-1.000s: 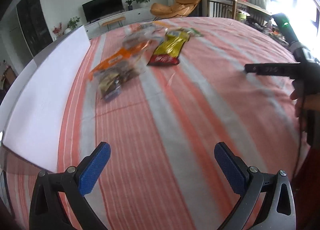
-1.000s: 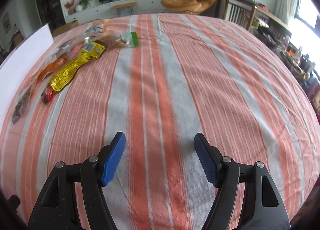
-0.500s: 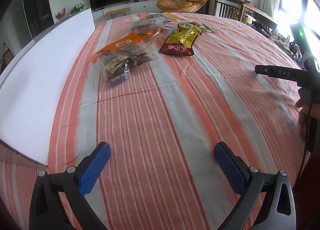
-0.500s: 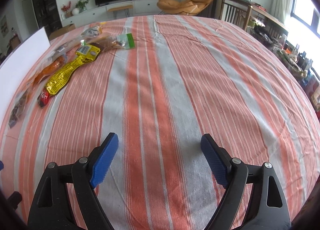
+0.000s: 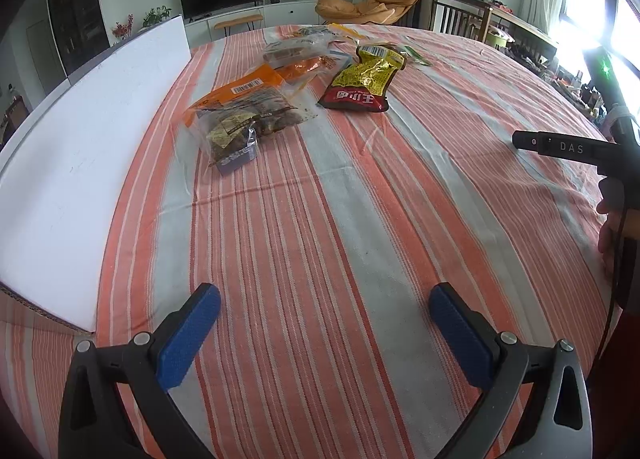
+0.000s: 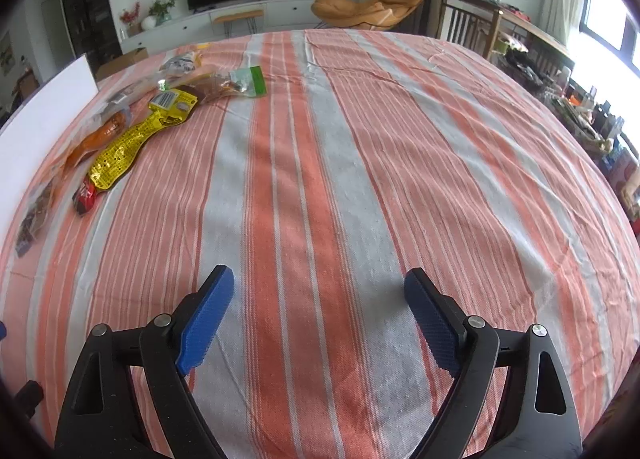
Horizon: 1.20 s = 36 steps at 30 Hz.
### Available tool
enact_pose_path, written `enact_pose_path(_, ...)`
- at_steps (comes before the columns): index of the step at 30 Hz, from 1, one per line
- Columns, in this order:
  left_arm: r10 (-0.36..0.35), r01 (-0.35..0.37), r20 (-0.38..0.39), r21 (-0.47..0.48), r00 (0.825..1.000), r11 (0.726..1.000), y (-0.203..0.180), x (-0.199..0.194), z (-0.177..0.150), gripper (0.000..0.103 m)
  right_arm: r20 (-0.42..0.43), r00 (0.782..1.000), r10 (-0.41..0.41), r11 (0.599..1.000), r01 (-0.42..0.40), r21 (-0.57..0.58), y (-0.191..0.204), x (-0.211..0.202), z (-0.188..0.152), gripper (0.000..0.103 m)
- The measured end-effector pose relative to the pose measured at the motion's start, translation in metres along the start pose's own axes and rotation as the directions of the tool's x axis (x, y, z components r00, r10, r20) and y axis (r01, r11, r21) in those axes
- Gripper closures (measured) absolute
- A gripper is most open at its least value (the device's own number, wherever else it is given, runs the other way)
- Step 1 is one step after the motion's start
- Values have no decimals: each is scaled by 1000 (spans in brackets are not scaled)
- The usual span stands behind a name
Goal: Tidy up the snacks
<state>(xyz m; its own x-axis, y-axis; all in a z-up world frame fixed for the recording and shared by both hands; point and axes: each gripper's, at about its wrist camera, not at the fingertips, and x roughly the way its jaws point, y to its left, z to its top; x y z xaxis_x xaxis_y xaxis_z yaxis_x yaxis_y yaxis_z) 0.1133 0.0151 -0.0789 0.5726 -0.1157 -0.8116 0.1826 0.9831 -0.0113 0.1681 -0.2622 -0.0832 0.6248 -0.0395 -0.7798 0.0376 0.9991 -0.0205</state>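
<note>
Two grippers are hanging over the striped tablecloth [image 6: 320, 163], and neither is holding anything. My left gripper [image 5: 325, 329] is standing wide open with only bare cloth between its blue pads. My right gripper [image 6: 319, 317] is spreading its jaws wider at this moment, and nothing is lying between them either.

I am taking the yellow snack bag [image 5: 366, 83] as my landmark. The snacks are sitting in a loose pile at the far side of the cloth: the clear bag of dark pieces [image 5: 240, 121] is lying just beside the yellow bag on the side nearer the white board [image 5: 92, 147], an orange packet [image 5: 300, 69] is lying between the two, and a green-edged packet [image 6: 250, 81] is resting just beyond. All are lying well apart from both grippers.

I am judging that sorting is only beginning, with no bag picked up yet. Next I am needing to reach toward the pile and pinch one flat, slippery bag by an edge.
</note>
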Motion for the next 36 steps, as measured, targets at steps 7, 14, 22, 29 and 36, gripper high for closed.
enact_pose_path(7,0,0,-10,1,1000,1000,-1,1,2,0,0,1000,0,1000,0,0,0,0,0,14)
enact_pose_path(14,-5,5,-12,8,1000,1000,0,2,3,0,0,1000,0,1000,0,0,0,0,0,14)
enact_pose_path(22,-5,5,-12,8,1000,1000,0,2,3,0,0,1000,1,1000,-1,0,0,0,0,14)
enact_pose_path(29,-5,5,-12,7,1000,1000,0,2,3,0,0,1000,1,1000,-1,1,0,0,0,14)
enact_pose_path(36,-5,6,-11,8,1000,1000,0,2,3,0,0,1000,1,1000,-1,0,0,0,0,13)
